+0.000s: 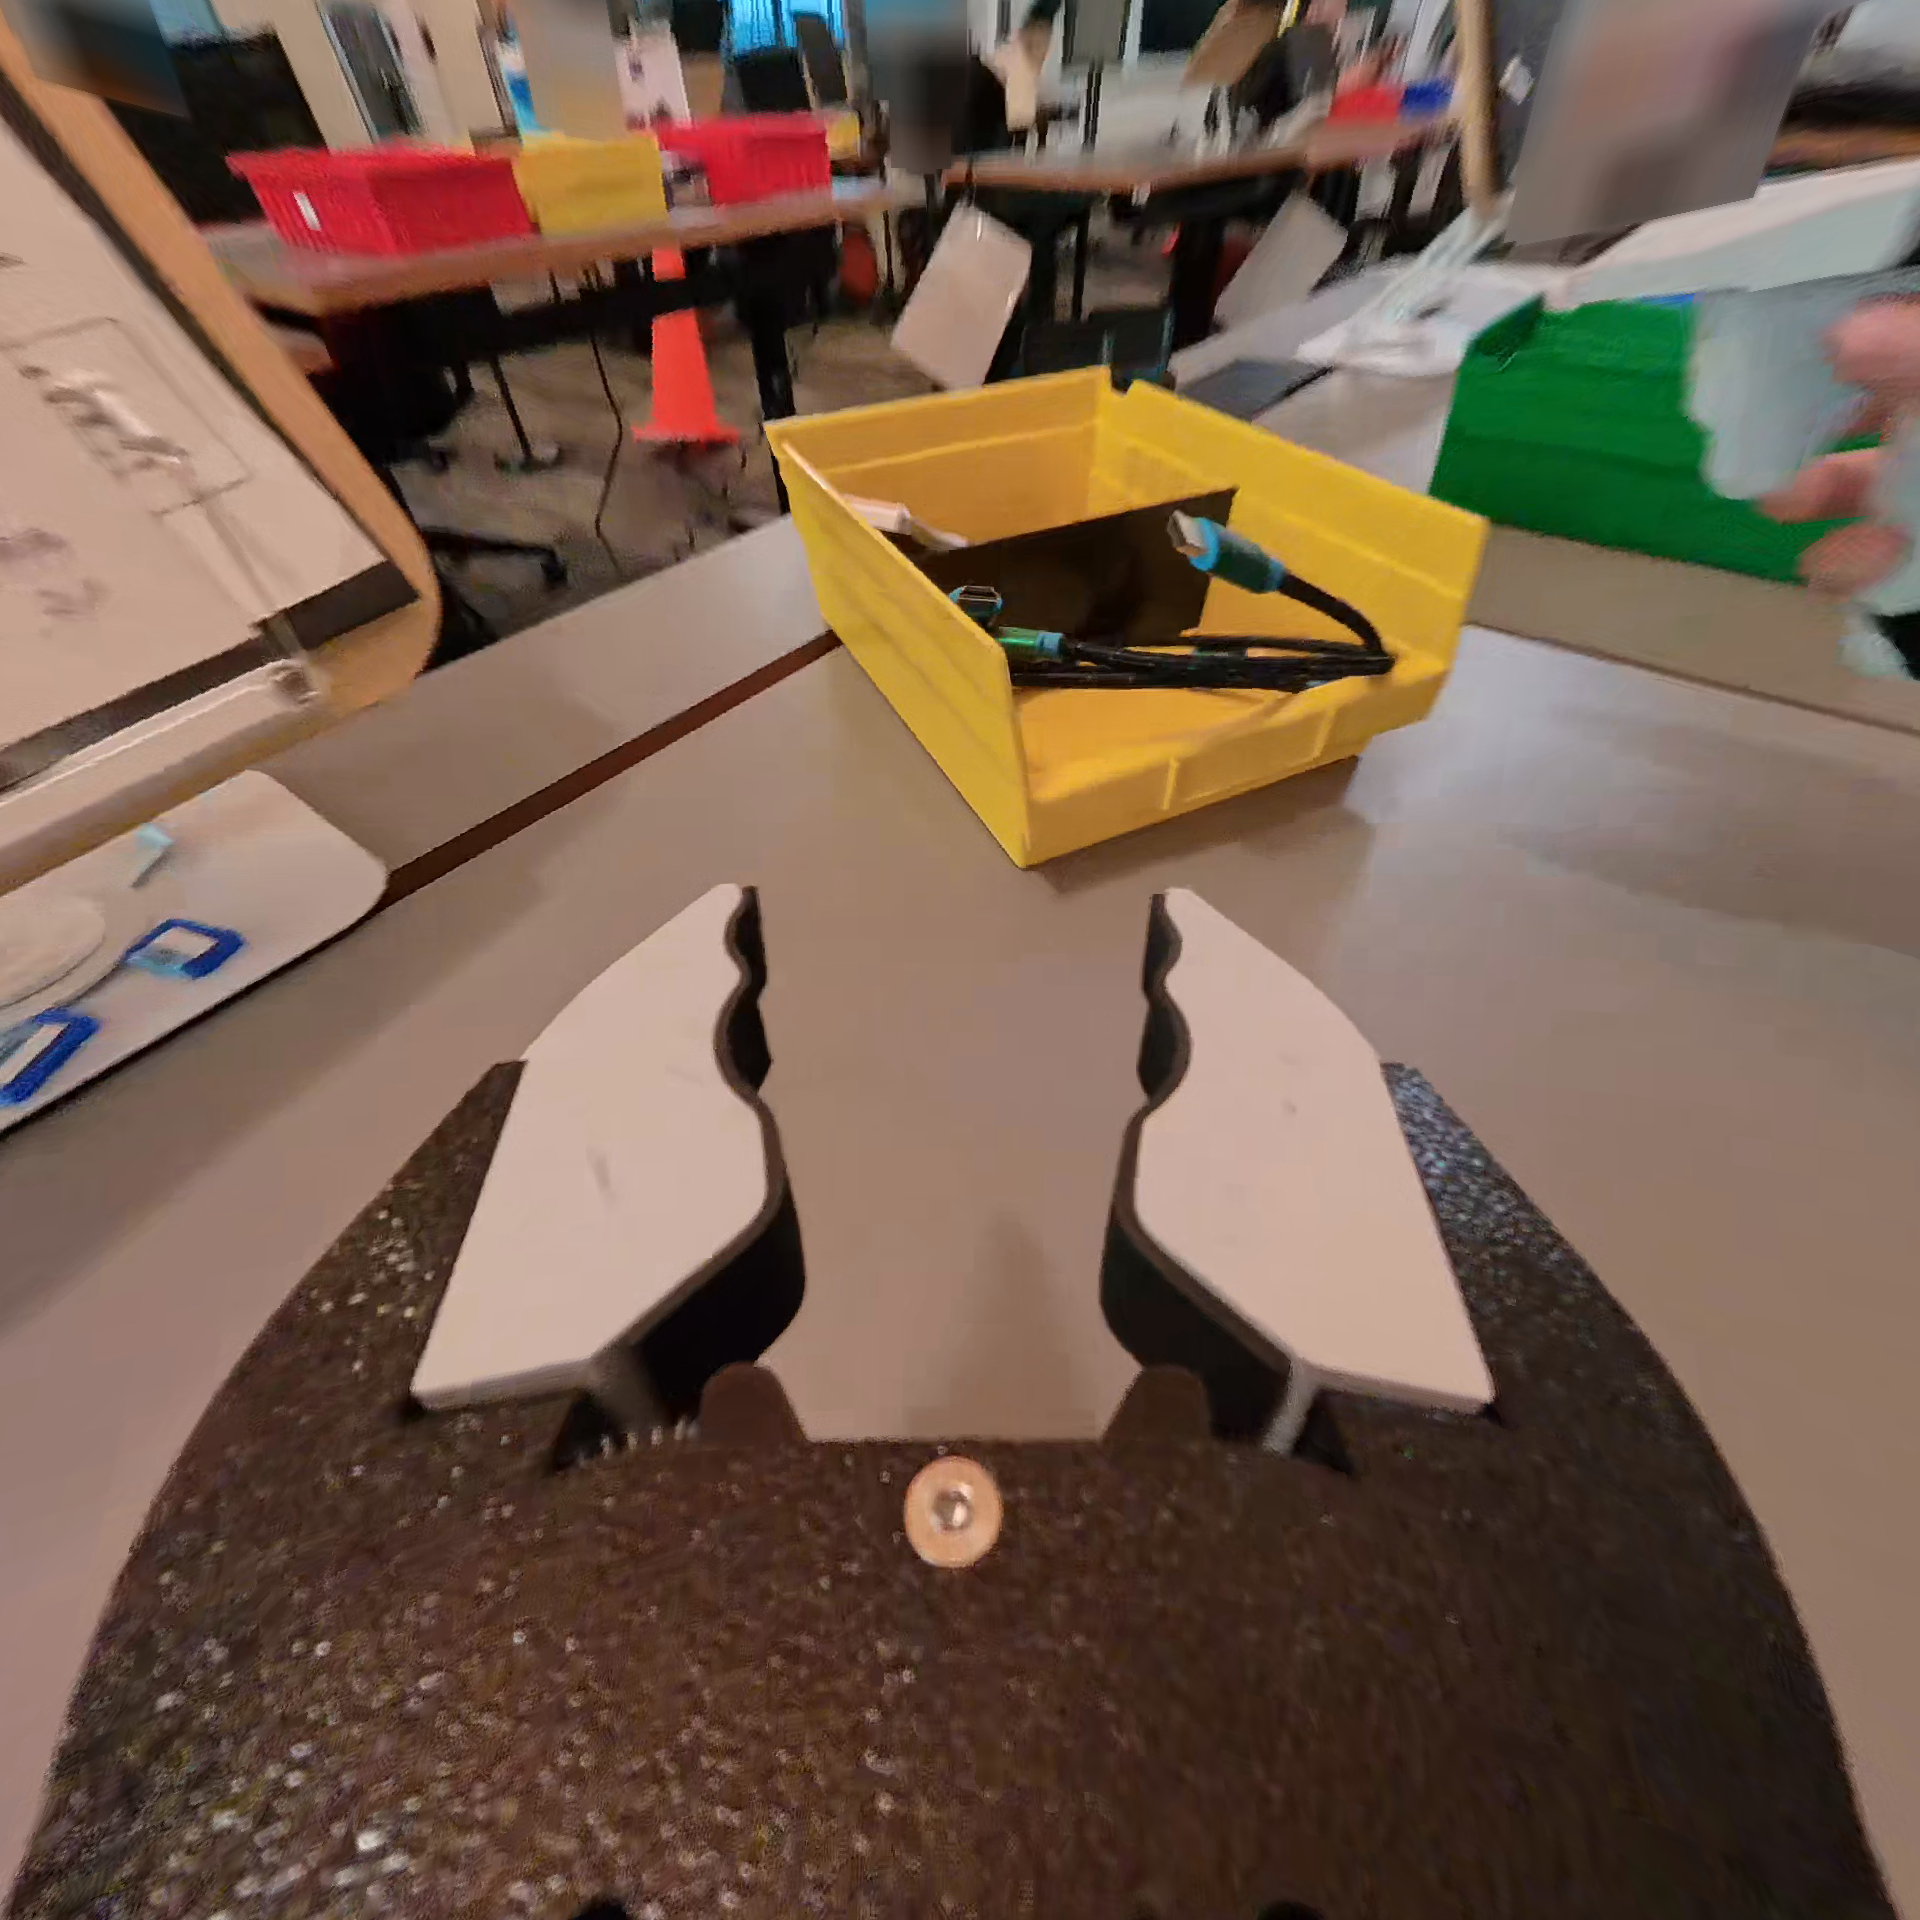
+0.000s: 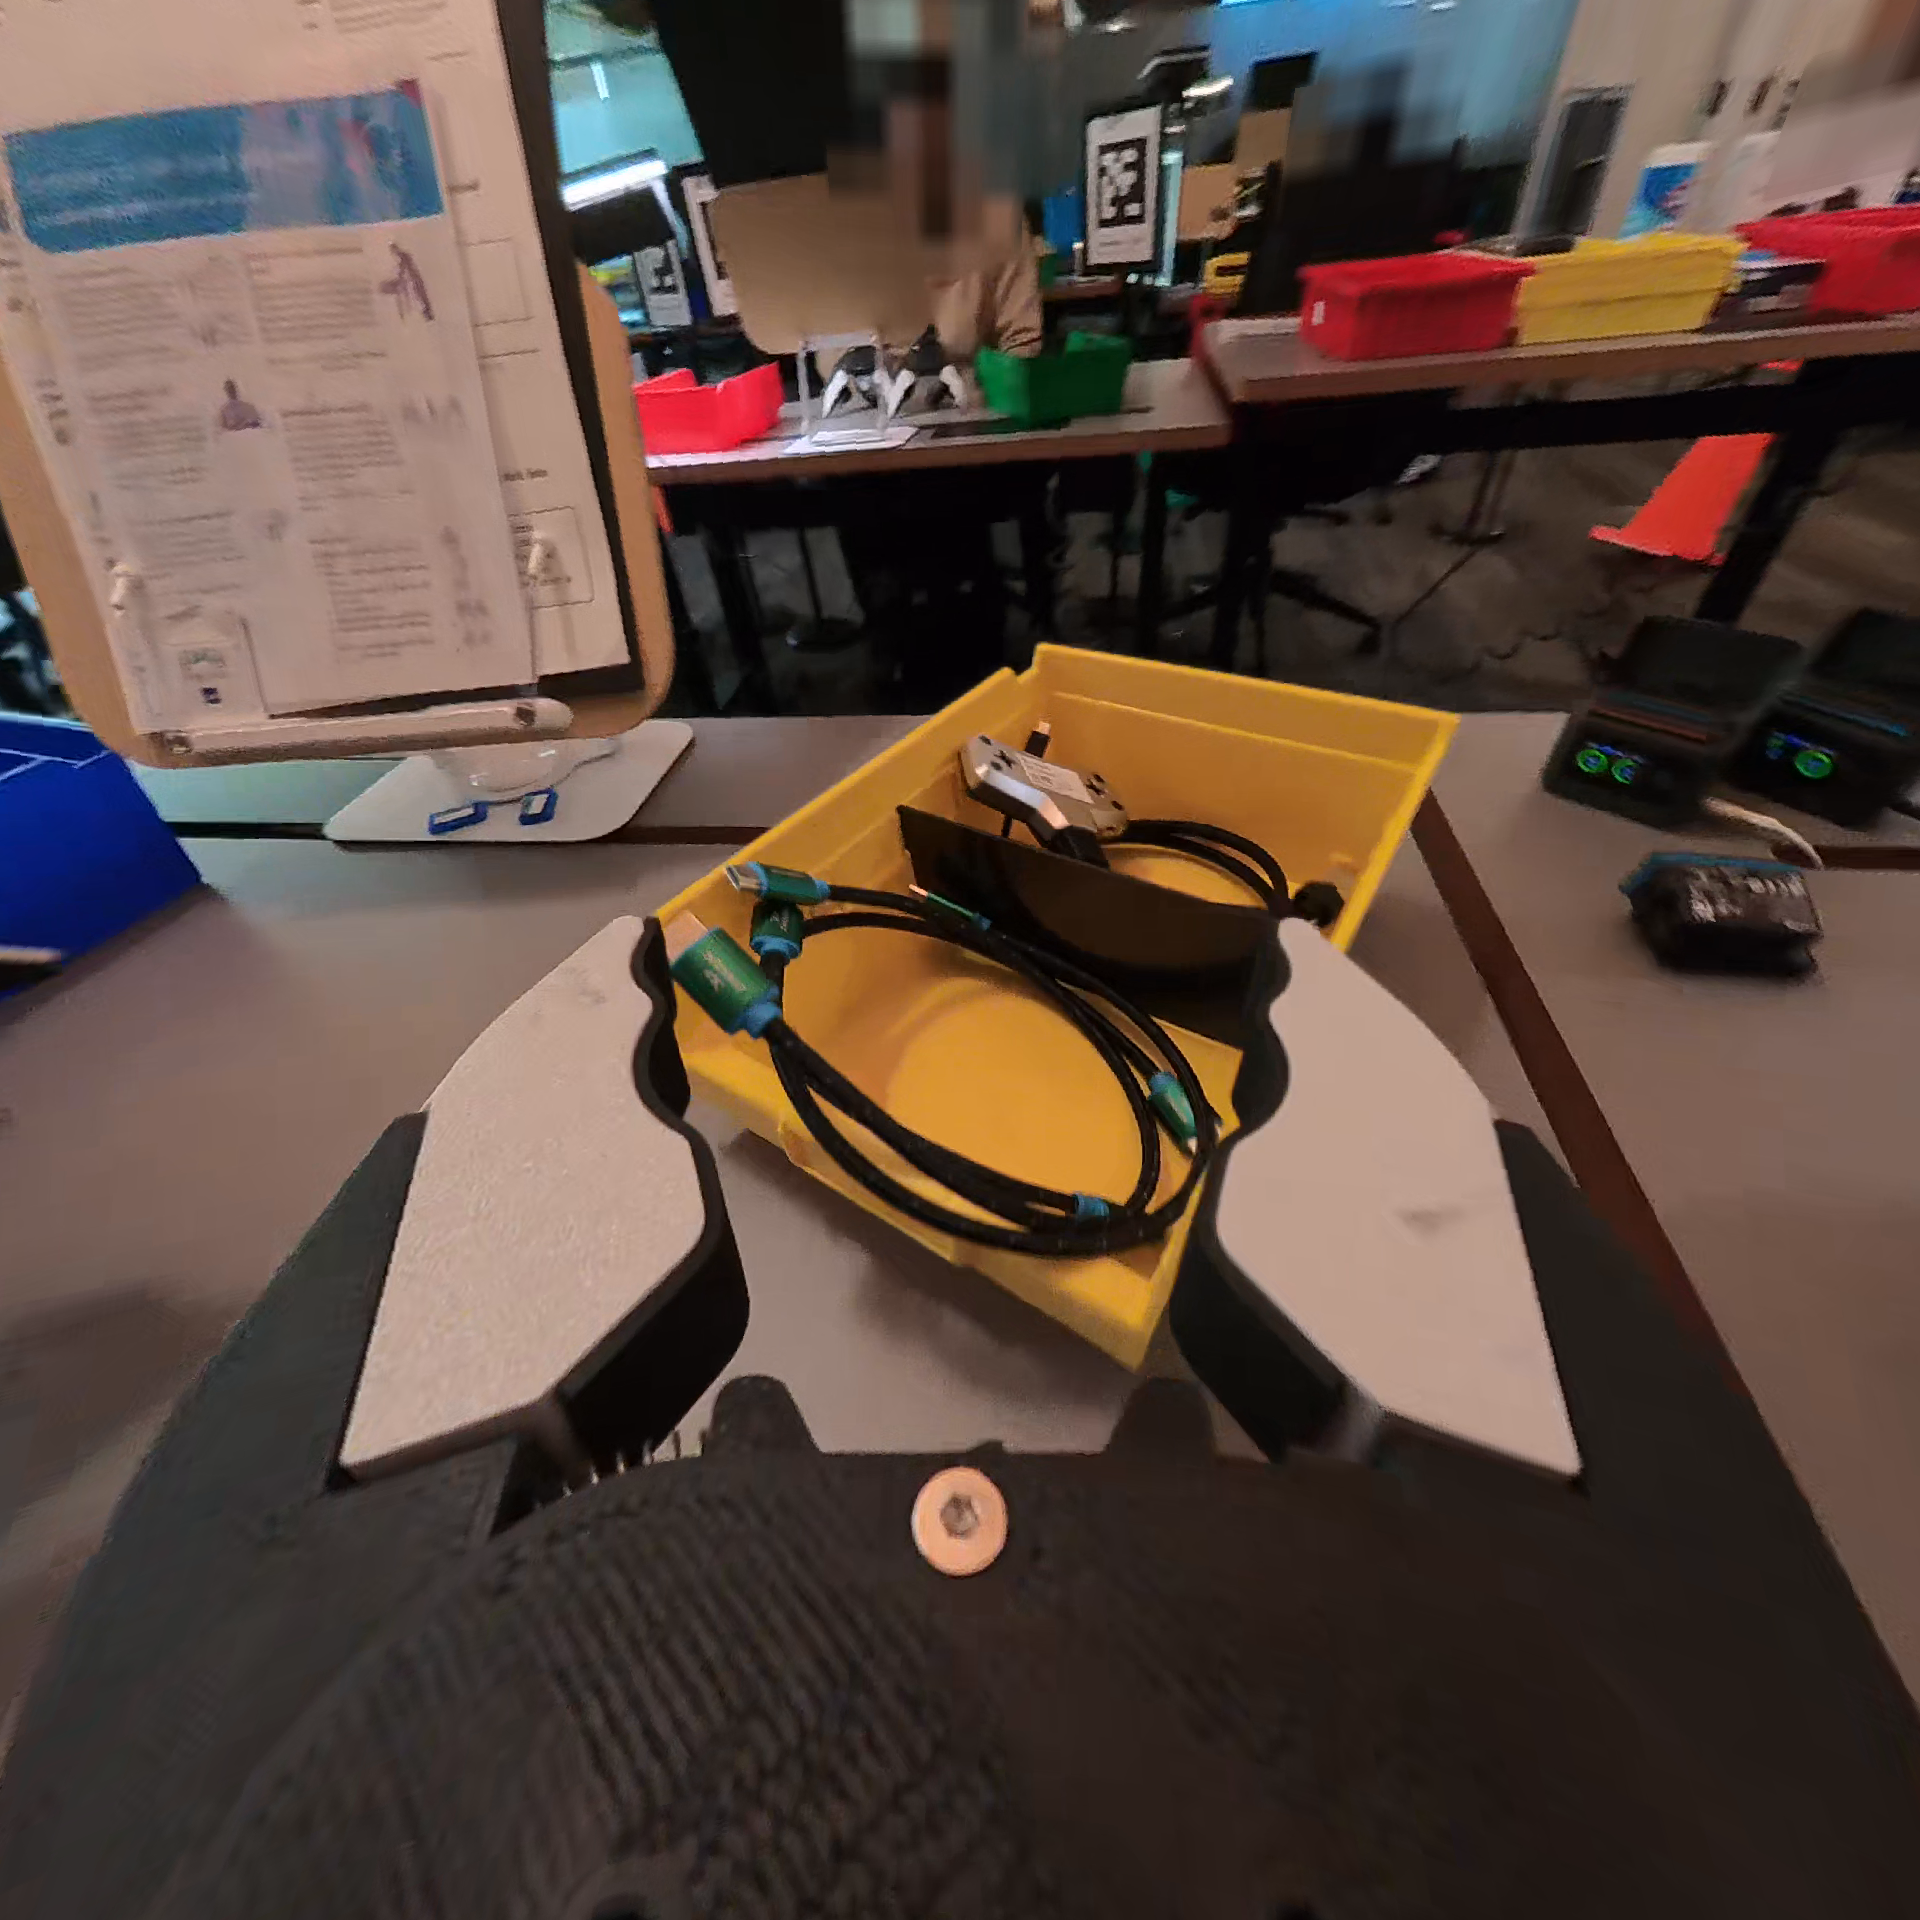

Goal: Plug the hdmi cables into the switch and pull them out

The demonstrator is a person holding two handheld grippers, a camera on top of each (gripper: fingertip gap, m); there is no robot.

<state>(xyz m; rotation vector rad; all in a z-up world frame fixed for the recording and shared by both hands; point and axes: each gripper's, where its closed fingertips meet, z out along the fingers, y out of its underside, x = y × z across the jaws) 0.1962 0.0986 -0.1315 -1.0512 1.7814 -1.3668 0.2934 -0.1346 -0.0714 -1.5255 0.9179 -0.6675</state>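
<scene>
A grey bench (image 2: 1714, 1091) carries a board on a white stand (image 2: 499, 774), with printed sheets (image 2: 281, 416) clipped to it. A black pouch (image 2: 1720, 914) lies on the bench near two black devices with green indicator lights (image 2: 1745, 717). A blue bin (image 2: 73, 831) sits at the left edge. Beyond stand benches with red bins (image 2: 1403, 301) and yellow bins (image 2: 1621, 281). An orange cone (image 1: 681, 364) stands on the floor.

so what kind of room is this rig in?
Looks like a shared lab or data-collection workroom: rows of tables with red and yellow bins, an orange cone on the floor, and a printed marker sign at the back.
</scene>
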